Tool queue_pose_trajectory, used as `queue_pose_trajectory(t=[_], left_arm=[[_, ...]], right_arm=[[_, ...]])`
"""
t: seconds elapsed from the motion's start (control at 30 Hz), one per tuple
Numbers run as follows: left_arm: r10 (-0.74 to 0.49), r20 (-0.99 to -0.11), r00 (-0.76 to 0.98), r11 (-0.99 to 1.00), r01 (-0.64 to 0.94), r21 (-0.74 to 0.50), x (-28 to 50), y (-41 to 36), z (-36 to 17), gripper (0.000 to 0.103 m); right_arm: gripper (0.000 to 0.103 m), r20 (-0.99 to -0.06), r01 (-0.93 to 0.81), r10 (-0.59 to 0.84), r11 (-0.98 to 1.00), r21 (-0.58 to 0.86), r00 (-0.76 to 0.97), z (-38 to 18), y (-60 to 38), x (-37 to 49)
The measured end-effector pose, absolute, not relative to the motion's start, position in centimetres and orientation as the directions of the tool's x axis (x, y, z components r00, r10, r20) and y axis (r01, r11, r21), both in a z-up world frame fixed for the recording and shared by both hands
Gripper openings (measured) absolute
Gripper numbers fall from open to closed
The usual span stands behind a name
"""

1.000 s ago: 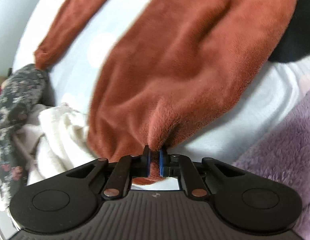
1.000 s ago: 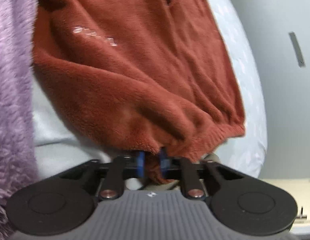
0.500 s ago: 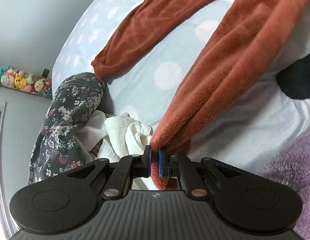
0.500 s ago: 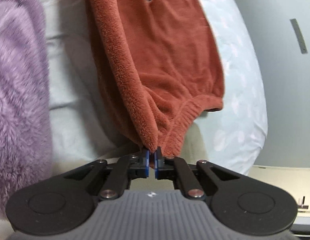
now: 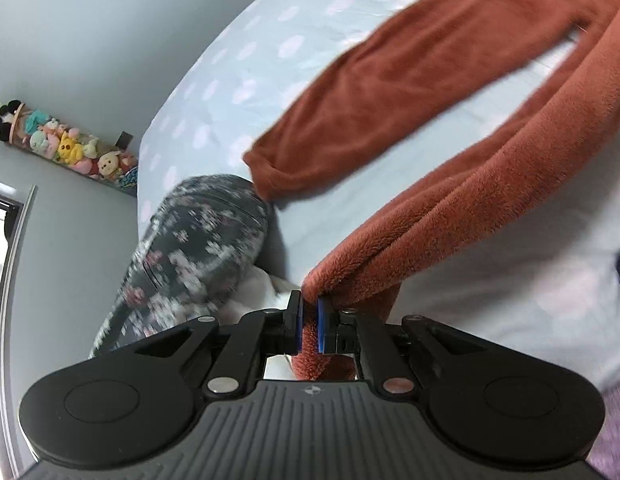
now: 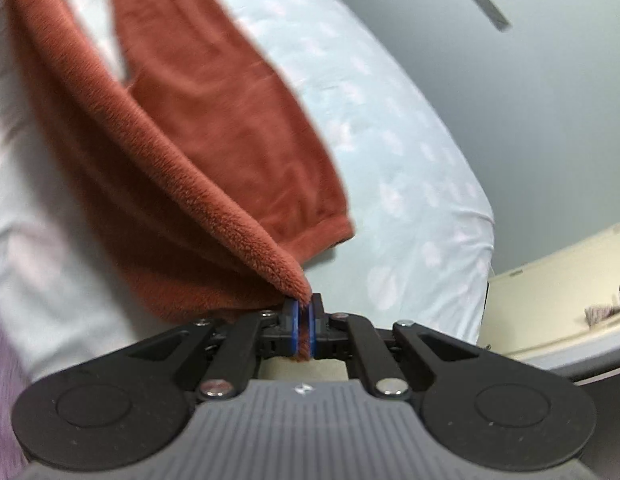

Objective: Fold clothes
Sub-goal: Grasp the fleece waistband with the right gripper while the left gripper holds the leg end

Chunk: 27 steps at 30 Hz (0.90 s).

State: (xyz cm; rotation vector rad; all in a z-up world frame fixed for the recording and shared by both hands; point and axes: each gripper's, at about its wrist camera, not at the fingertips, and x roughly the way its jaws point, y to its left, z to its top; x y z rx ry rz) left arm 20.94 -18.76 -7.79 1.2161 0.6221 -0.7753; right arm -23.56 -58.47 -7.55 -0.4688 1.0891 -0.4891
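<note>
Left gripper [image 5: 309, 322] pinching rust fleece top [image 5: 462, 208] at an edge; right gripper [image 6: 304, 330] clamped on another edge — garment lifted over dotted bedsheet [image 5: 238, 80], 1 sleeve [image 5: 390, 104] dangling beside floral garment [image 5: 198, 252].

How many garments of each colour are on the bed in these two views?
Rust: 1, the fleece top, pinched by both claws
Dark floral: 1, the garment near the bed's edge
White: 1, the cloth behind the left claw
Purple: 1, the fuzzy piece, partly in frame
Total: 4
</note>
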Motion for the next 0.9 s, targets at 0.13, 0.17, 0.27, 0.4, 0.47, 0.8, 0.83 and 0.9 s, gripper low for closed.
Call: queue_pose_trajectory(t=[0.13, 0.17, 0.27, 0.4, 0.47, 0.8, 0.83, 0.9], left_arm=[[-0.161, -0.780, 0.605, 0.154, 0.796, 0.586, 24.2, -22.2, -7.7, 0.005], [-0.158, -0.779, 0.607, 0.153, 0.794, 0.588, 25.1, -23.3, -7.7, 0.005], [-0.150, -0.773, 0.616, 0.152, 0.787, 0.598, 27.9, -26.6, -7.5, 0.005], [-0.118, -0.771, 0.626, 0.134, 0.780, 0.612, 31.7, -31.4, -8.1, 0.005], [-0.094, -0.774, 0.626, 0.112, 0.779, 0.617, 33.6, -33.8, -9.3, 0.005], [-0.015, -0.799, 0.602, 0.132, 0.793, 0.595, 39.8, -41.4, -16.3, 0.005], [-0.015, -0.803, 0.596, 0.152, 0.795, 0.587, 40.2, -41.7, -16.7, 0.005], [-0.014, -0.803, 0.595, 0.182, 0.791, 0.584, 41.0, -42.4, -17.6, 0.010]], right_arm=[[0.005, -0.708, 0.191, -0.602, 0.795, -0.576, 0.369, -7.3, -61.5, -20.2], [0.005, -0.708, 0.198, -0.605, 0.793, -0.576, 0.364, -7.4, -62.2, -19.4], [0.005, -0.713, 0.229, -0.609, 0.793, -0.565, 0.349, -7.7, -65.0, -16.8], [0.005, -0.722, 0.266, -0.606, 0.796, -0.545, 0.334, -8.0, -68.7, -13.7], [0.005, -0.727, 0.269, -0.606, 0.795, -0.543, 0.323, -8.6, -70.6, -12.0], [0.005, -0.769, 0.304, -0.599, 0.793, -0.529, 0.224, -14.1, -77.8, -5.6], [0.005, -0.769, 0.318, -0.601, 0.789, -0.526, 0.218, -14.5, -78.3, -5.4], [0.005, -0.772, 0.354, -0.600, 0.783, -0.512, 0.212, -15.3, -79.1, -4.8]])
